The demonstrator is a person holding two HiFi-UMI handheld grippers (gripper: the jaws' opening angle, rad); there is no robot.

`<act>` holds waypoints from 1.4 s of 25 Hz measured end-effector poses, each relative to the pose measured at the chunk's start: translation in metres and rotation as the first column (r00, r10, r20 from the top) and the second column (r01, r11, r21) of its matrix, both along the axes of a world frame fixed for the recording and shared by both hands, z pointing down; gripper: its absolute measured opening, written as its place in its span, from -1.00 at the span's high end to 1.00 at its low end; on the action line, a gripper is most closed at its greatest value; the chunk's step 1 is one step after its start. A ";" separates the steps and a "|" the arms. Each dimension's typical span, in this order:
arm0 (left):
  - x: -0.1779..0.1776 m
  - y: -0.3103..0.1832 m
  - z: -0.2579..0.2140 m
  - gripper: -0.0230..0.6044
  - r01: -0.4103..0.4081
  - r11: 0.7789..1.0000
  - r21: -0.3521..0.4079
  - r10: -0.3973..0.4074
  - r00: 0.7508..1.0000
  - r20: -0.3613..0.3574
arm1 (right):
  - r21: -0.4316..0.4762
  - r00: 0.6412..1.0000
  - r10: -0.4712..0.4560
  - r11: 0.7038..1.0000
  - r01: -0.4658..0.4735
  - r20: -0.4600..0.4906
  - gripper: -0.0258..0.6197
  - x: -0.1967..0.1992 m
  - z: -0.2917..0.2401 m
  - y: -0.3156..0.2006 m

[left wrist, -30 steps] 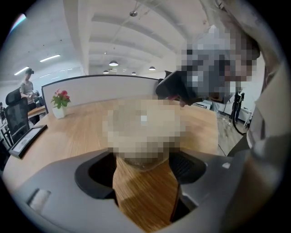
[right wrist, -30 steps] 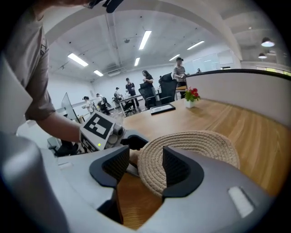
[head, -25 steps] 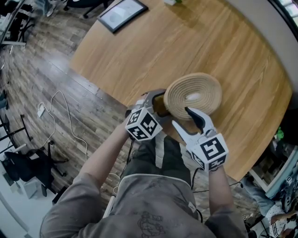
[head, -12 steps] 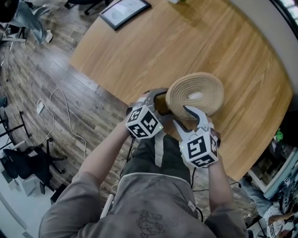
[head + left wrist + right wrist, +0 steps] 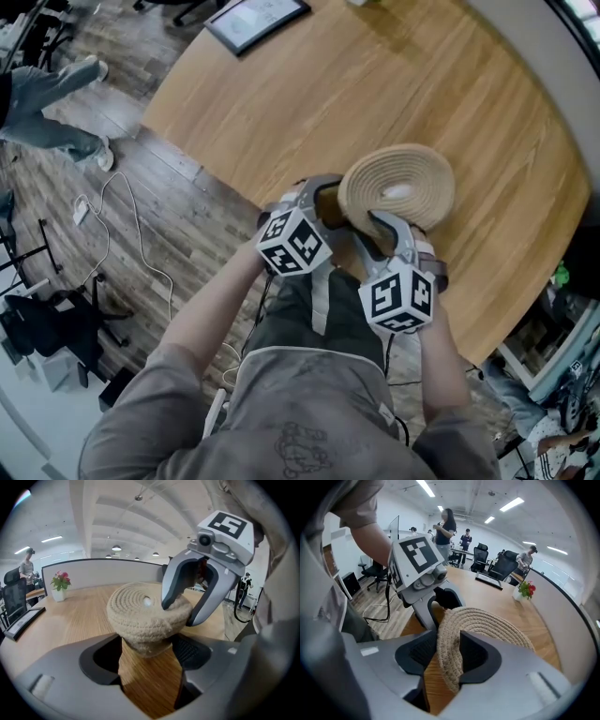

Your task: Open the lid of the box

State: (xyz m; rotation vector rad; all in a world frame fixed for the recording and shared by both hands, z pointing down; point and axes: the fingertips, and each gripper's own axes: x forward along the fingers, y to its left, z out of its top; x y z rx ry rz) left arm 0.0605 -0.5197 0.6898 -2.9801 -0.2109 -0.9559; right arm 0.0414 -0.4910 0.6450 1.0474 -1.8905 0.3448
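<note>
A round woven rope box (image 5: 330, 208) with a coiled lid (image 5: 398, 187) stands at the near edge of the wooden table (image 5: 309, 84). My left gripper (image 5: 323, 192) has its jaws on either side of the box body (image 5: 145, 639), just below the lid; they have just closed a little and the pads touch the rope. My right gripper (image 5: 377, 234) points steeply down at the lid's near rim (image 5: 447, 644). Its jaws have just been closing, and the rim sits pinched between the pads. In the left gripper view its fingertips (image 5: 167, 603) straddle the lid's edge.
A dark framed tablet (image 5: 255, 21) lies at the table's far end, and a small flower pot (image 5: 525, 590) stands by the partition. The table edge runs just under both grippers. On the wooden floor to the left lie a white cable (image 5: 131, 225) and a walking person's legs (image 5: 47, 103).
My right gripper has rolled and sunk onto the lid's near rim, and its jaws have narrowed around it. The left gripper stayed put. A person walked into view at the upper left.
</note>
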 end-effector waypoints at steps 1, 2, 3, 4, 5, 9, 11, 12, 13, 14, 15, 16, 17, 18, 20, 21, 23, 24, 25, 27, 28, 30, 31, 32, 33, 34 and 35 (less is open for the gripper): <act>0.000 0.000 0.000 -0.14 0.001 1.000 -0.001 -0.001 1.000 0.002 | 0.002 1.000 -0.004 1.000 0.004 0.020 0.49 -0.001 -0.004 0.001; 0.000 0.000 0.000 -0.14 0.002 1.000 -0.001 -0.002 1.000 0.004 | 0.009 0.999 -0.006 1.000 0.006 0.040 0.51 -0.001 -0.008 0.001; 0.000 0.000 0.000 -0.14 0.004 1.000 -0.001 -0.004 1.000 0.007 | 0.020 0.998 -0.005 1.000 0.004 0.059 0.53 -0.001 -0.013 0.001; 0.000 0.000 0.001 -0.14 0.006 1.000 -0.003 -0.006 1.000 0.010 | 0.035 0.997 -0.001 0.999 -0.002 0.079 0.54 0.000 -0.018 0.000; 0.000 -0.001 0.001 -0.14 0.008 1.000 -0.005 -0.008 1.000 0.013 | 0.055 0.995 0.006 0.998 -0.012 0.101 0.56 0.001 -0.025 -0.002; -0.001 -0.001 0.003 -0.14 0.017 1.000 -0.018 -0.017 1.000 0.023 | 0.182 0.952 0.106 0.970 -0.163 0.287 0.60 0.016 -0.066 -0.013; 0.000 -0.001 0.004 -0.13 0.024 0.999 -0.029 -0.024 0.999 0.026 | 0.233 0.895 0.183 0.926 -0.296 0.407 0.62 0.033 -0.095 -0.017; 0.000 0.000 0.004 -0.13 0.029 0.999 -0.037 -0.028 0.999 0.029 | 0.250 0.865 0.217 0.900 -0.356 0.452 0.63 0.044 -0.109 -0.017; 0.000 0.000 0.004 -0.12 0.034 0.998 -0.046 -0.033 0.999 0.032 | 0.266 0.838 0.243 0.873 -0.408 0.488 0.63 0.056 -0.121 -0.016; 0.000 0.000 0.005 -0.10 0.039 0.998 -0.053 -0.037 0.999 0.034 | 0.286 0.815 0.260 0.845 -0.452 0.518 0.65 0.068 -0.132 -0.015; 0.000 0.000 0.005 -0.09 0.043 0.997 -0.058 -0.041 0.999 0.036 | 0.309 0.793 0.273 0.814 -0.493 0.545 0.66 0.081 -0.142 -0.012; 0.000 0.000 0.005 -0.09 0.046 0.997 -0.061 -0.043 0.998 0.038 | 0.327 0.767 0.290 0.777 -0.538 0.572 0.67 0.094 -0.150 -0.010; 0.000 -0.001 0.005 -0.09 0.048 0.997 -0.062 -0.045 0.998 0.039 | 0.334 0.735 0.314 0.737 -0.588 0.601 0.67 0.108 -0.155 -0.006; 0.000 -0.001 0.005 -0.09 0.050 0.997 -0.063 -0.048 0.998 0.041 | 0.326 0.695 0.343 0.696 -0.640 0.632 0.68 0.122 -0.158 -0.001; 0.000 -0.001 0.005 -0.09 0.056 0.996 -0.067 -0.053 0.997 0.048 | 0.272 0.603 0.400 0.629 -0.728 0.690 0.68 0.145 -0.154 0.010; 0.000 -0.001 0.005 -0.09 0.060 0.996 -0.068 -0.057 0.997 0.052 | 0.239 0.562 0.425 0.605 -0.759 0.709 0.68 0.154 -0.151 0.015; 0.000 -0.002 0.004 -0.09 0.070 0.995 -0.066 -0.066 0.996 0.062 | 0.191 0.504 0.462 0.570 -0.799 0.730 0.68 0.165 -0.144 0.023; 0.000 -0.002 0.004 -0.09 0.076 0.995 -0.062 -0.072 0.995 0.069 | 0.178 0.487 0.472 0.559 -0.810 0.735 0.68 0.169 -0.143 0.025; 0.000 -0.002 0.003 -0.09 0.084 0.995 -0.059 -0.079 0.994 0.076 | 0.171 0.476 0.478 0.551 -0.817 0.738 0.68 0.173 -0.144 0.027; -0.001 -0.003 -0.001 -0.08 0.111 0.992 -0.068 -0.105 0.991 0.089 | 0.172 0.474 0.479 0.545 -0.820 0.739 0.68 0.176 -0.148 0.028; -0.002 -0.005 -0.005 -0.03 0.128 0.988 -0.083 -0.120 0.988 0.095 | 0.179 0.479 0.475 0.547 -0.818 0.738 0.68 0.177 -0.152 0.026; -0.008 -0.011 -0.015 -0.03 0.161 0.981 -0.104 -0.149 0.983 0.110 | 0.202 0.496 0.456 0.553 -0.809 0.738 0.68 0.177 -0.163 0.022; -0.012 -0.014 -0.020 -0.03 0.176 0.980 -0.099 -0.163 0.979 0.122 | 0.214 0.505 0.445 0.555 -0.803 0.739 0.68 0.177 -0.171 0.020; -0.017 -0.017 -0.026 -0.02 0.191 0.978 -0.086 -0.179 0.975 0.133 | 0.228 0.513 0.433 0.557 -0.798 0.741 0.68 0.176 -0.180 0.019; -0.021 -0.022 -0.034 0.00 0.207 0.976 -0.072 -0.196 0.971 0.137 | 0.243 0.522 0.418 0.558 -0.794 0.744 0.68 0.176 -0.191 0.017; -0.024 -0.027 -0.044 0.00 0.226 0.972 -0.063 -0.217 0.968 0.129 | 0.260 0.530 0.403 0.557 -0.789 0.746 0.68 0.176 -0.202 0.016; -0.026 -0.032 -0.057 0.01 0.248 0.967 -0.057 -0.241 0.964 0.113 | 0.277 0.538 0.387 0.555 -0.784 0.749 0.68 0.176 -0.214 0.014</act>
